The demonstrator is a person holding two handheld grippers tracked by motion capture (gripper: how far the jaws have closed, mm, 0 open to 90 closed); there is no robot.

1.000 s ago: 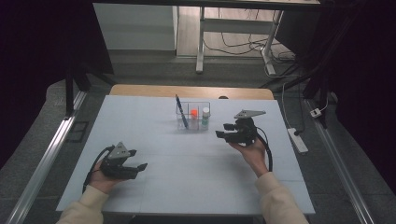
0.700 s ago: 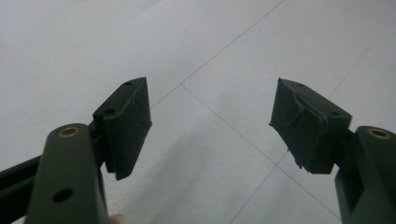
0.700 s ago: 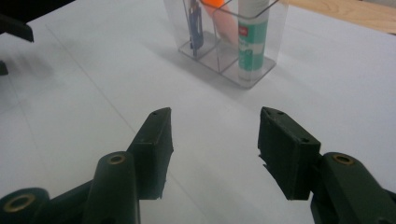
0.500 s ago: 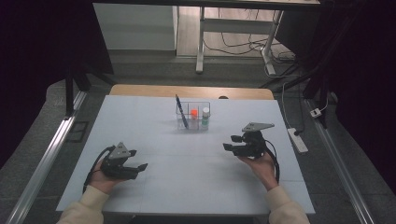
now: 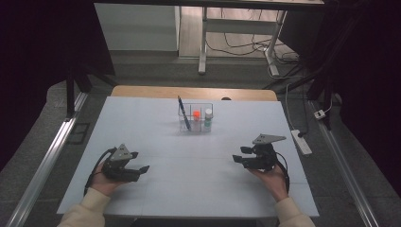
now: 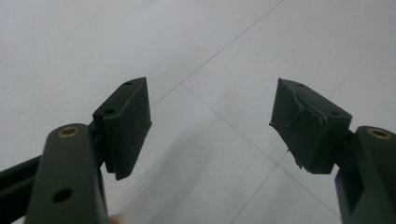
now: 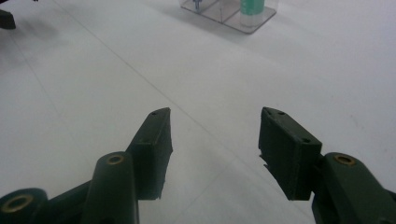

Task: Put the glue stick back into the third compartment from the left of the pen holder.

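A clear plastic organiser box (image 5: pixel 195 118) stands at the middle back of the white table (image 5: pixel 189 151). In it are a dark blue pen (image 5: pixel 183 112) leaning left, an orange-capped item (image 5: pixel 196 115) and a small white and green bottle (image 5: pixel 208 118). My left gripper (image 5: pixel 139 163) rests low at the near left, open, nothing between its jaws (image 6: pixel 210 126). At the near right my right gripper (image 5: pixel 239 154) is open and empty too (image 7: pixel 215 135). The organiser box (image 7: pixel 229 11) lies far ahead in the right gripper view, with the green bottle (image 7: pixel 252 7) in it.
A wooden strip (image 5: pixel 194 92) borders the table's far edge. A white power strip (image 5: pixel 301 141) lies at the right edge. Metal rails run along the floor at the left (image 5: pixel 42 165). Table legs and cables stand behind (image 5: pixel 203 42).
My right gripper has pulled back from beside the organiser box toward the near right of the table and sunk lower. The left gripper has stayed put.
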